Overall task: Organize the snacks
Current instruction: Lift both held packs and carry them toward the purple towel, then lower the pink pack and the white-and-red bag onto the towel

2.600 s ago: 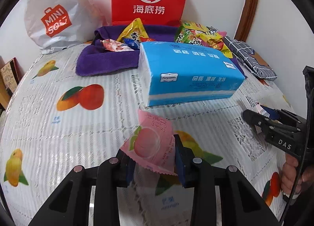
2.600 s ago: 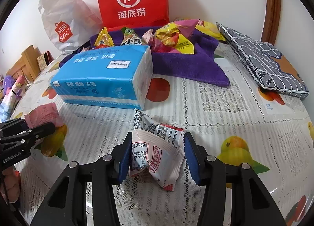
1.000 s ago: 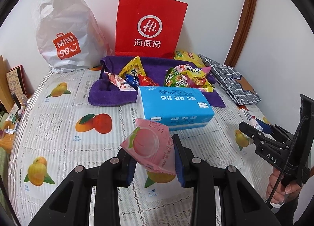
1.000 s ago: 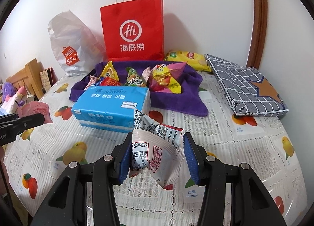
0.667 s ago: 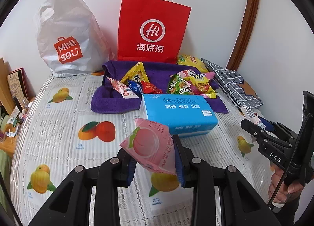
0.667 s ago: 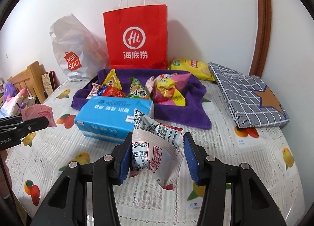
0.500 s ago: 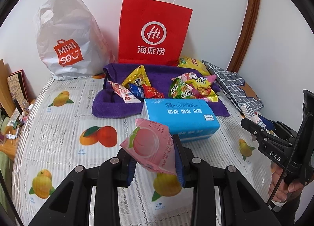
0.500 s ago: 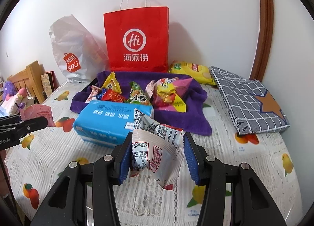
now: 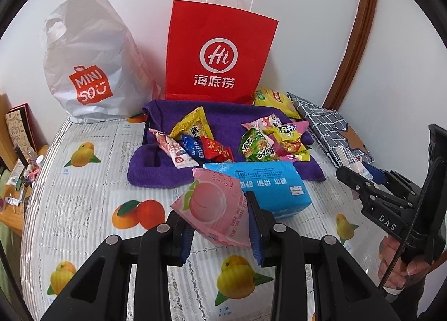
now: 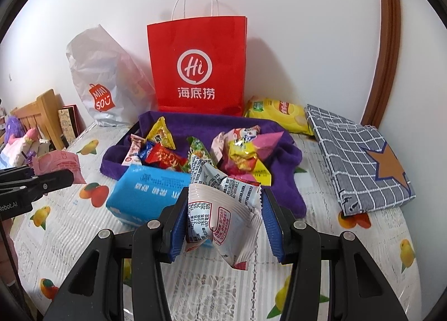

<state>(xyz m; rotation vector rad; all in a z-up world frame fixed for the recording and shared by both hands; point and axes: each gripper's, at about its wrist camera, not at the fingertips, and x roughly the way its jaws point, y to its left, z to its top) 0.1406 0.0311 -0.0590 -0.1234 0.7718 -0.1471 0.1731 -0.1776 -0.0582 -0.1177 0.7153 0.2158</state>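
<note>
Snack packets: a pink peach-printed packet (image 9: 215, 209) sits clenched in the left gripper (image 9: 220, 226), raised off the counter (image 9: 83, 181); the right gripper (image 10: 223, 226) has its jaws clamped on a crinkled white packet with red print (image 10: 223, 209). At twelve o'clock, past a blue tissue pack (image 9: 273, 189), loose snacks lie on a purple towel (image 9: 156, 175), bare cloth open at nine o'clock. Compared with a second ago, both views sit higher and farther back. A red paper bag (image 9: 220, 53) and white plastic bag (image 9: 89, 55) lean on the wall.
</note>
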